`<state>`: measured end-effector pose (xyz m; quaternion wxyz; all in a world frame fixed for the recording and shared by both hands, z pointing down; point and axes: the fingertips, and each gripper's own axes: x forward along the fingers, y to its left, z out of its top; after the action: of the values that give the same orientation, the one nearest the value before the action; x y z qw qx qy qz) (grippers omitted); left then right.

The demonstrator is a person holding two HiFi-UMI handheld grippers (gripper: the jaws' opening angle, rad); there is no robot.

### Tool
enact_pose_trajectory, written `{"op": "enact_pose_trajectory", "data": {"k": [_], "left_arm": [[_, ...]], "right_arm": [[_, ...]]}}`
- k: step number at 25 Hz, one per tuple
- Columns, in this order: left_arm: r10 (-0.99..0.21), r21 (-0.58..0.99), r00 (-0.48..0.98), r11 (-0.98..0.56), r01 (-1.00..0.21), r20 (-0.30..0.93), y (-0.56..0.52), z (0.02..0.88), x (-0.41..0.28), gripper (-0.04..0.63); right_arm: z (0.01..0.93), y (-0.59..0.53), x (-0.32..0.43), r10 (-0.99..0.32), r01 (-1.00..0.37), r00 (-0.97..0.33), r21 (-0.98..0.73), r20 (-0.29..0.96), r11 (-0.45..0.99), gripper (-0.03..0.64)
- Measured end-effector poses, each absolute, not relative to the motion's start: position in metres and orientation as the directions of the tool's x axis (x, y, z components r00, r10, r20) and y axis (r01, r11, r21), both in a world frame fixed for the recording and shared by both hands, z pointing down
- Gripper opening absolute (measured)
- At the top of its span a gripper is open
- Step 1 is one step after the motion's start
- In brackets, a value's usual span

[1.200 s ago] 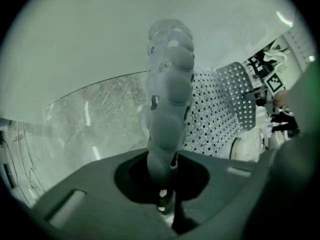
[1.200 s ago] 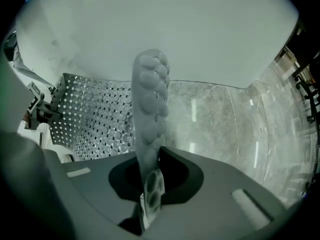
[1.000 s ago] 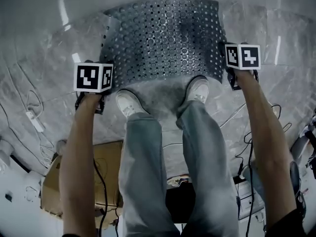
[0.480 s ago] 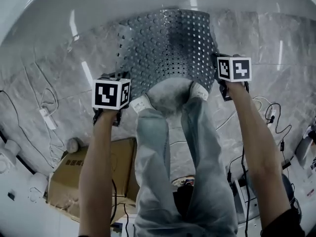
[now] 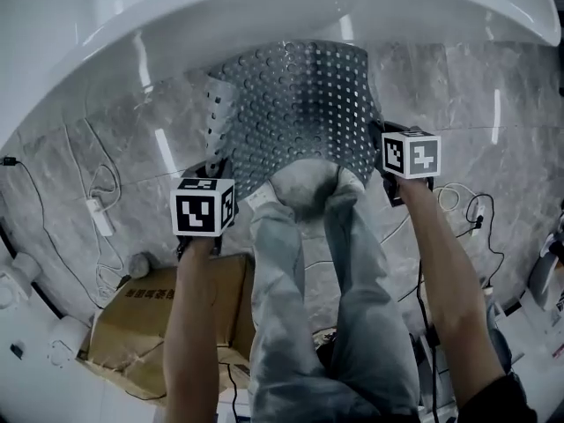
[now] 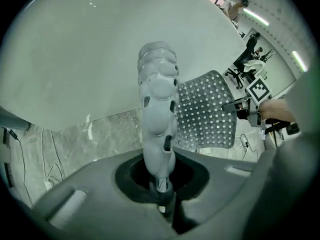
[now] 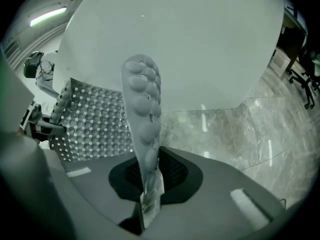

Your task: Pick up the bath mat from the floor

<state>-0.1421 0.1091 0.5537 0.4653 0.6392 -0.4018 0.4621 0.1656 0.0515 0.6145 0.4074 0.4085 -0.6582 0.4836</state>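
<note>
Head view: the bath mat, grey and full of little holes, hangs by its two near corners in front of the person's knees, between their legs and the white tub. Can't tell if its far edge touches the floor.

The left gripper has the left corner and the right gripper has the right one. The left gripper view shows those jaws squeezed together on the mat's edge, which runs up the middle of the frame with its bumpy suction cups showing. The right gripper view is the same deal: jaws clamped tight on the edge, no gap to speak of.

As for writing, each marker cube has only black-and-white square patterns, no text. The cardboard box behind the left arm has a line of dark print on top, too small to read. Cables and a power strip lie on the marble-look floor nearby.
</note>
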Motion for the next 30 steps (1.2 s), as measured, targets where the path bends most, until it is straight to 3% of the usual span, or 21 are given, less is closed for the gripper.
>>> {"op": "enact_pose_trajectory", "data": {"k": [20, 30], "left_arm": [[-0.28, 0.205, 0.242, -0.155, -0.966, 0.929, 0.145, 0.349, -0.162, 0.017], [-0.337, 0.193, 0.247, -0.185, -0.963, 0.908, 0.152, 0.257, -0.155, 0.017]], "right_arm": [[0.403, 0.071, 0.135, -0.34, -0.91, -0.414, -0.397, 0.845, 0.121, 0.023], [0.307, 0.076, 0.142, -0.407, -0.909, -0.409, -0.402, 0.817, 0.107, 0.023]]}}
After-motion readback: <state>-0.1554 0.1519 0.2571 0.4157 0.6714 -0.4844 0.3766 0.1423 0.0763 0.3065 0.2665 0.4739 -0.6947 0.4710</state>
